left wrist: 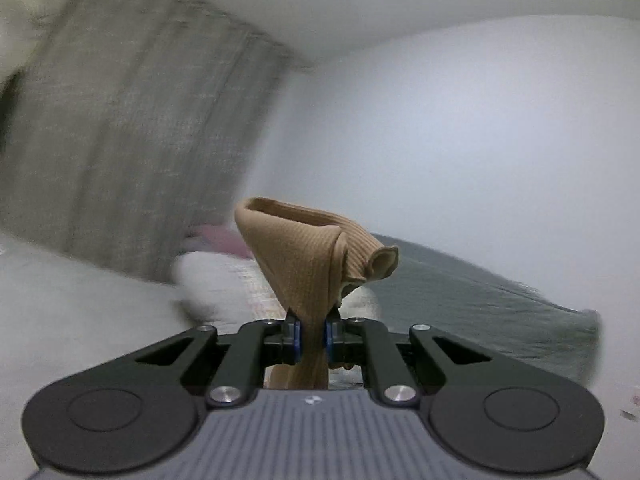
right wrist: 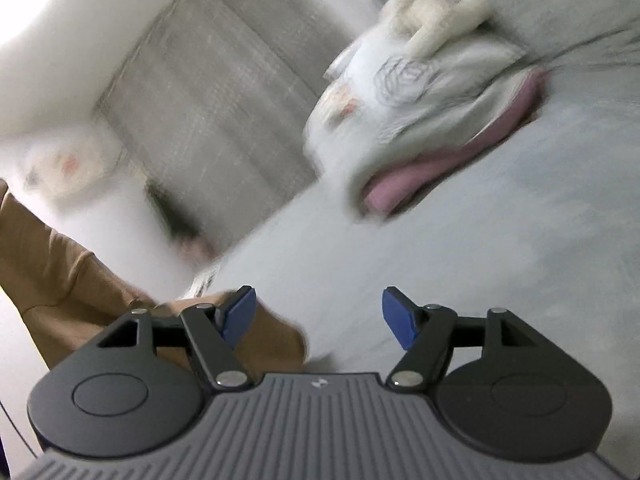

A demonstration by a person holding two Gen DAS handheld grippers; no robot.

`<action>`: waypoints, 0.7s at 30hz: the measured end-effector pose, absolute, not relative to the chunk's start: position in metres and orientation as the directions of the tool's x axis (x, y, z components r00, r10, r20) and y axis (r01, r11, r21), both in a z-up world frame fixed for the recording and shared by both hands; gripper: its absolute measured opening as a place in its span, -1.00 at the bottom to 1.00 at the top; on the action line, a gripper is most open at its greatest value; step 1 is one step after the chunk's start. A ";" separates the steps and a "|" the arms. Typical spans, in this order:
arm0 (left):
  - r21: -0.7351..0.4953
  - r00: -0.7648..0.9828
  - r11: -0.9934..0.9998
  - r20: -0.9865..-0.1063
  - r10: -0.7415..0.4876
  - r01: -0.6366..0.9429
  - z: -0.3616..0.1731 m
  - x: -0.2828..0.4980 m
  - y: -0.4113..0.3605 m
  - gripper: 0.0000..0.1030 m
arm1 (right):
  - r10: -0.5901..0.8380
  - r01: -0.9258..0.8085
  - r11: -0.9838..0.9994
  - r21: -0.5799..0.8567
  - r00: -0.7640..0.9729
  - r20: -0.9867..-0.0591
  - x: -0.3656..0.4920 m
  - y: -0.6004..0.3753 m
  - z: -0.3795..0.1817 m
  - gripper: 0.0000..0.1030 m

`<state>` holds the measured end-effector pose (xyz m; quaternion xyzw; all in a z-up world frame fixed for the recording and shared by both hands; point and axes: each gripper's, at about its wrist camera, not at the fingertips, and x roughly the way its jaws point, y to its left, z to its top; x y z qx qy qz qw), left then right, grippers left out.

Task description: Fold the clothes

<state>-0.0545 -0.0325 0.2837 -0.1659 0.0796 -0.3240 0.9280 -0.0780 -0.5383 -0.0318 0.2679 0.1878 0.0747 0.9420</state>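
In your left wrist view, your left gripper (left wrist: pixel 312 334) has its fingers (left wrist: pixel 294 334) clamped together on a tan ribbed garment (left wrist: pixel 308 248). The cloth is pinched between the blue pads and bunches up beyond them into a loose cone with a small rolled edge sticking out to the right. More of the same cloth runs back from the fingers toward the gripper body. The garment is lifted clear of the bed (left wrist: pixel 460 292), whose grey cover stretches off to the right behind it. To the left of the garment, farther off, lies a white pillow (left wrist: pixel 216 284) with something pink (left wrist: pixel 224 238) just behind it. A grey curtain (left wrist: pixel 132 140) fills the far left, blurred, and a plain white wall (left wrist: pixel 460 128) fills the right.

In your right wrist view, your right gripper (right wrist: pixel 318 318) has its fingers (right wrist: pixel 400 322) spread well apart with nothing between them. The tan ribbed garment (right wrist: pixel 72 284) hangs at the near left, passing behind the left finger and ending just beside the gripper body. Ahead of the open fingers is the pale grey bed (right wrist: pixel 460 248). At the far right on it sits a heap of white bedding (right wrist: pixel 400 92) with a pink cloth (right wrist: pixel 440 164) under its near edge and a fluffy cream item (right wrist: pixel 436 16) on top; all are blurred. The grey curtain (right wrist: pixel 208 104) runs across the far left.
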 end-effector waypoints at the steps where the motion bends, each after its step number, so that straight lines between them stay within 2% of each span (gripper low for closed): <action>1: -0.369 0.800 0.755 -0.048 -0.599 0.543 0.279 -0.052 -0.016 -0.81 | 0.263 -0.077 0.883 0.463 0.899 -0.351 -0.058 -0.518 -0.033 0.39; 4: -0.433 0.871 0.800 -0.065 -0.487 0.415 0.257 -0.037 0.056 -0.81 | 0.223 -0.180 0.974 0.140 0.880 -0.420 -0.018 -0.460 -0.034 0.39; 6: -0.459 0.901 0.816 -0.074 -0.428 0.350 0.241 -0.027 0.091 -0.81 | 0.277 -0.271 0.959 0.080 0.847 -0.454 0.009 -0.439 -0.035 0.39; 10: -0.496 0.912 0.825 -0.143 -0.385 0.270 0.208 -0.016 0.160 -0.81 | 0.381 -0.350 0.923 0.162 0.772 -0.509 0.077 -0.415 -0.044 0.39; 13: -0.495 0.907 0.832 -0.181 -0.380 0.250 0.184 -0.012 0.180 -0.81 | 0.454 -0.374 0.891 0.258 0.694 -0.559 0.129 -0.398 -0.064 0.34; 14: -0.495 0.905 0.833 -0.191 -0.381 0.246 0.177 -0.012 0.185 -0.81 | 0.479 -0.376 0.877 0.297 0.662 -0.576 0.143 -0.391 -0.073 0.24; 15: -0.495 0.902 0.833 -0.198 -0.384 0.246 0.172 -0.010 0.187 -0.81 | 0.475 -0.370 0.879 0.300 0.634 -0.610 0.148 -0.382 -0.084 -0.13; 17: -0.489 0.897 0.837 -0.212 -0.387 0.245 0.163 -0.005 0.186 -0.81 | 0.464 -0.356 0.883 0.305 0.575 -0.674 0.158 -0.364 -0.105 -0.69; 18: -0.485 0.896 0.839 -0.217 -0.388 0.245 0.157 -0.003 0.187 -0.81 | 0.458 -0.349 0.886 0.306 0.546 -0.702 0.162 -0.355 -0.115 -0.82; 20: -0.490 0.897 0.838 -0.216 -0.386 0.243 0.150 0.008 0.179 -0.81 | 0.444 -0.356 0.892 0.279 0.569 -0.692 0.156 -0.352 -0.114 -1.00; 21: -0.495 0.899 0.834 -0.210 -0.385 0.242 0.148 0.020 0.170 -0.81 | 0.432 -0.332 0.902 0.278 0.646 -0.629 0.140 -0.363 -0.098 -1.00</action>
